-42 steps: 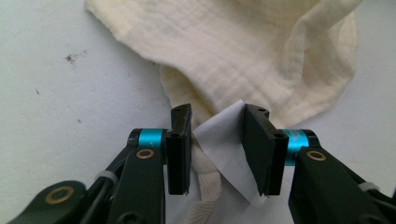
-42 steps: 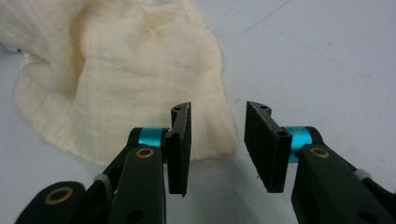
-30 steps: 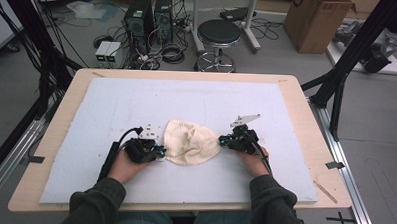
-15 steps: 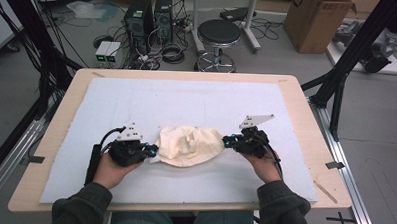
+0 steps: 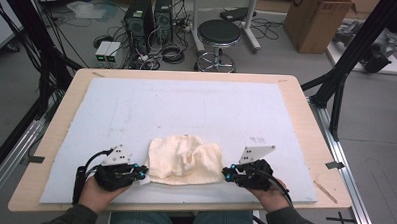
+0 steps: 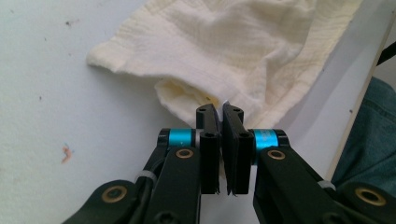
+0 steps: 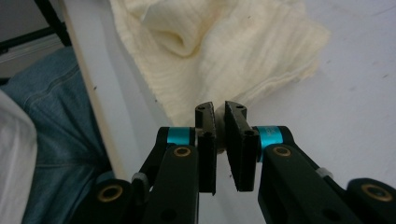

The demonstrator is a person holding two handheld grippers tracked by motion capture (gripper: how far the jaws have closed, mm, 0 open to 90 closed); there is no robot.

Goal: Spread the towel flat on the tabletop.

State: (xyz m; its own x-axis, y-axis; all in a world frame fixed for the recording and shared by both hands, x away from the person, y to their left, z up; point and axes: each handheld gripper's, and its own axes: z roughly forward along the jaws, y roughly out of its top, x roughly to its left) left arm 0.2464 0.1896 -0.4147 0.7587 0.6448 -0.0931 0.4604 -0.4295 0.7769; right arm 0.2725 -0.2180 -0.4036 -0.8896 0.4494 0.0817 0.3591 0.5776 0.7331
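- Crumpled cream gauze cloth (image 5: 185,159) lies near the bench's (image 5: 297,103) front edge.
- Left claw (image 6: 220,112) and right claw (image 7: 219,111) each clamp a near corner, probably to spread it flat.

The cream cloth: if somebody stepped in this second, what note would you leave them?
Left gripper: shut on the near left corner of the cream cloth.
Right gripper: shut on the near right corner.
Cloth: rumpled, on the white mat near the table's front edge, between both grippers.
Done: both near corners gripped.
Left: probably draw them apart and spread the cloth flat; the far part is bunched.
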